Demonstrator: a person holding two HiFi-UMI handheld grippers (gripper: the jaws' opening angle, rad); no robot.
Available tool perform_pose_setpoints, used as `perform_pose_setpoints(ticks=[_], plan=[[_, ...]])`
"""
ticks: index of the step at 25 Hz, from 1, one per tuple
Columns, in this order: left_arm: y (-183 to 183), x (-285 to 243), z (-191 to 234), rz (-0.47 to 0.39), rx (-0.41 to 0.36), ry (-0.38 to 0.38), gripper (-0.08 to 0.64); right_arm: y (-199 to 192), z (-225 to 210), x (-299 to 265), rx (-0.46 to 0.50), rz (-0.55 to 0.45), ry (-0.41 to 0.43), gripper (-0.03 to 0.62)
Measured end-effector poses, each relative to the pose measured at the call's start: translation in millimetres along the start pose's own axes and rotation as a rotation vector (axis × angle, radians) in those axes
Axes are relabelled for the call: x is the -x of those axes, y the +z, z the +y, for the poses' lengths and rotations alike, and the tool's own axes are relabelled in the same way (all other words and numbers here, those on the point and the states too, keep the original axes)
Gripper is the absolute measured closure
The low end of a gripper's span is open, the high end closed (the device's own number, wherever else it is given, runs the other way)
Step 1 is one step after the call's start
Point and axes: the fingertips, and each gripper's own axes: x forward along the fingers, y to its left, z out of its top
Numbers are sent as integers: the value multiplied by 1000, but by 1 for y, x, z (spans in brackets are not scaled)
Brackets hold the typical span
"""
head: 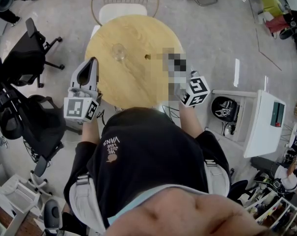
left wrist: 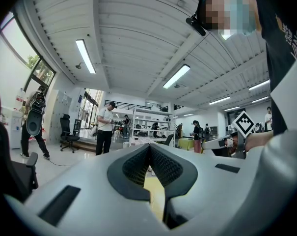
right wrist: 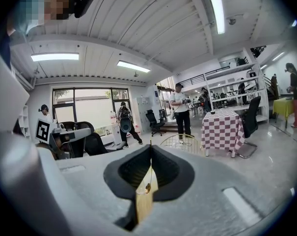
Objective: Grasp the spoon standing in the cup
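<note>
Wood, pale and matte: head view shows a round table (head: 138, 38) with a clear glass cup (head: 119, 52) upright at its far left, well apart from both tools. The glass is thin and see-through, and no spoon can be made out in it at this size. Left gripper (head: 94, 60) sits at the table's near-left edge. Right gripper (head: 192, 77) sits near right, partly under a mosaic patch. Both aim across the top, which I judge a stand-off posture. Left gripper view: smooth grey moulded jaws, black ribbed pads (left wrist: 133, 166) pressed together, nothing between, table wood below. Right gripper view: same wedge-shaped jaws, tips meeting, empty; wire chair (right wrist: 180, 142) beyond.
</note>
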Motion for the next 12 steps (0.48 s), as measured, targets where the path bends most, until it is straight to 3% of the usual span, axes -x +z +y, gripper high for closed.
perform_pose_setpoints(ticks=[12], plan=[[1, -1, 0, -1, -7, -6, 549, -1, 5, -5, 13, 17, 16, 592]])
